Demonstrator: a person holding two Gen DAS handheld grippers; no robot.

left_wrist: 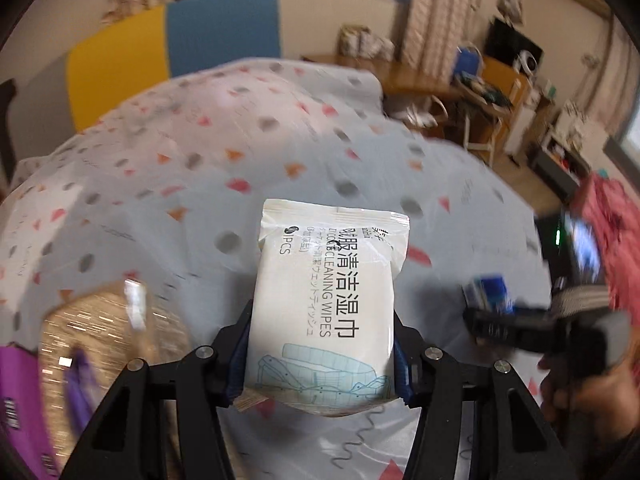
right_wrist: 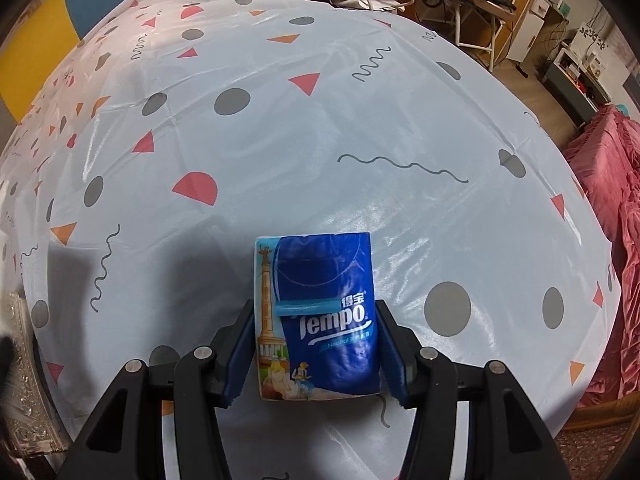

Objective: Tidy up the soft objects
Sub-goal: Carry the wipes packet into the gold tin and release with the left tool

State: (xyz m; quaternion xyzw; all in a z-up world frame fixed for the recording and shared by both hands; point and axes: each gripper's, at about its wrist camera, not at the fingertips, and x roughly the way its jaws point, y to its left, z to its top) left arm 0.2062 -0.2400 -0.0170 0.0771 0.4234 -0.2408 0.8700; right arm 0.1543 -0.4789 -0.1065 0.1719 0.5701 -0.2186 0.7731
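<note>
In the left wrist view my left gripper [left_wrist: 320, 360] is shut on a white pack of cleaning wipes [left_wrist: 328, 300] and holds it above the patterned tablecloth [left_wrist: 200, 168]. In the right wrist view my right gripper [right_wrist: 316, 356] is shut on a blue Tempo tissue pack [right_wrist: 320, 316], held over the tablecloth [right_wrist: 320, 140]. The right gripper with its blue pack [left_wrist: 490, 294] also shows at the right of the left wrist view, blurred.
A shiny gold tray or box [left_wrist: 108, 328] with a purple item [left_wrist: 24, 400] lies at the left. Its edge shows in the right wrist view [right_wrist: 24, 380]. A red cloth-covered seat [right_wrist: 608, 240] stands right of the table. Blue and yellow chairs [left_wrist: 224, 32] are behind.
</note>
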